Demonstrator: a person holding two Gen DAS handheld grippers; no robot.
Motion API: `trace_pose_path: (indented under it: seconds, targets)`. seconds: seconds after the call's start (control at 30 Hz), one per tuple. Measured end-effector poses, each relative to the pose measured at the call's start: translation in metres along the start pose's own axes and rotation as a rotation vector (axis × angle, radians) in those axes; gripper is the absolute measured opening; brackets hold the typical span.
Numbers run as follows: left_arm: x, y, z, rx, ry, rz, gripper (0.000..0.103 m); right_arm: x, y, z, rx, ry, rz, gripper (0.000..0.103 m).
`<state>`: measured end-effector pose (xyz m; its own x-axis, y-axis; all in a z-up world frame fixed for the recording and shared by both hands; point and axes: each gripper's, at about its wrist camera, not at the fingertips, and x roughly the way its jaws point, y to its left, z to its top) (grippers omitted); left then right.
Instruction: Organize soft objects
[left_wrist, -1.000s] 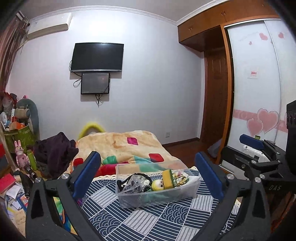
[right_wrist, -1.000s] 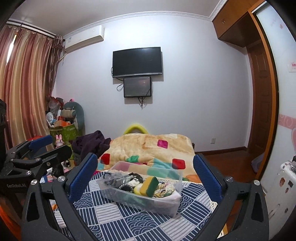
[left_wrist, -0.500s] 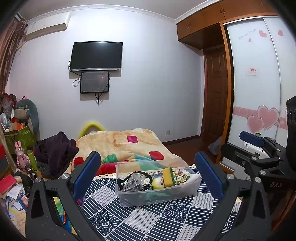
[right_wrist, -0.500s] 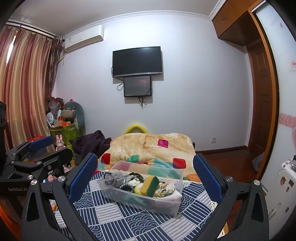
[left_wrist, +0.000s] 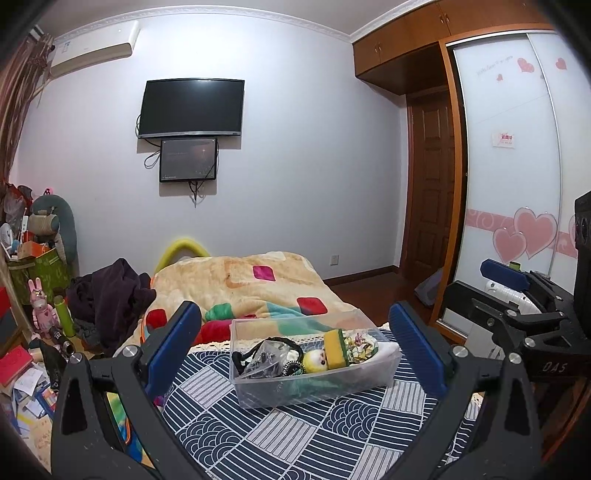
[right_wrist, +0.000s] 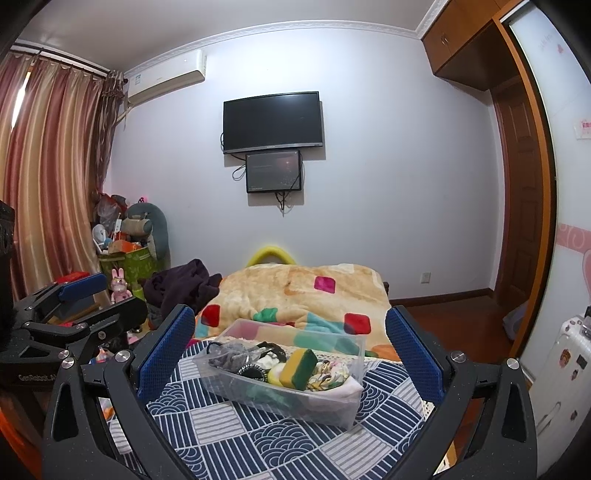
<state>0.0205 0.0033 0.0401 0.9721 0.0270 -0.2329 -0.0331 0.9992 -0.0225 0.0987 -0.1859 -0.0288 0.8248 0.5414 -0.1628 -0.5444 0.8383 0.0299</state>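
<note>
Soft objects (left_wrist: 295, 354) fill a clear bin (left_wrist: 314, 384) on my blue patterned cloth (left_wrist: 280, 435), before the blanketed bed (left_wrist: 251, 280); my left gripper (left_wrist: 295, 343) and right gripper (right_wrist: 291, 343) gape wide, empty.

I see clear plastic bin (left_wrist: 314, 384) at 12 o'clock on patterned cloth | holds upright yellow-green sponge (left_wrist: 335, 349), floral scrunchie (right_wrist: 330, 373), dark mesh pouch (left_wrist: 266, 358)
</note>
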Motion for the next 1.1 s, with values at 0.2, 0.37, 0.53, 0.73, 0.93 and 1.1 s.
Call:
trace_pose_path:
  seconds: [0.2,0.37,0.53,0.73,0.93,1.1]
  targets:
    - [0.0,0.0018,-0.0018,-0.003,0.006,-0.007,0.103,-0.0001,0.0,0.0002,-0.001,0.0,0.0,0.103]
    - [-0.0007,0.0014,-0.0021,0.002,0.005,-0.013,0.103,-0.0014,-0.0001,-0.0003,0.001,-0.004,0.001,0.103]
    - [-0.0012,0.0001,-0.0005,-0.002,0.005,-0.022,0.103,-0.0023,0.0002,-0.0007,0.001,-0.004,0.0,0.103]
    - [0.0,-0.0002,-0.0004,-0.009,0.013,-0.034,0.103,-0.0026,0.0,-0.0003,0.001,-0.004,-0.002,0.103]
    - [0.002,0.0004,-0.0004,-0.013,0.023,-0.045,0.103,-0.0039,-0.0002,0.0013,0.006,-0.003,-0.001,0.103]
    - [0.0019,0.0009,-0.0009,-0.014,0.023,-0.045,0.103,-0.0029,-0.0001,0.0017,0.003,0.001,-0.001,0.103]
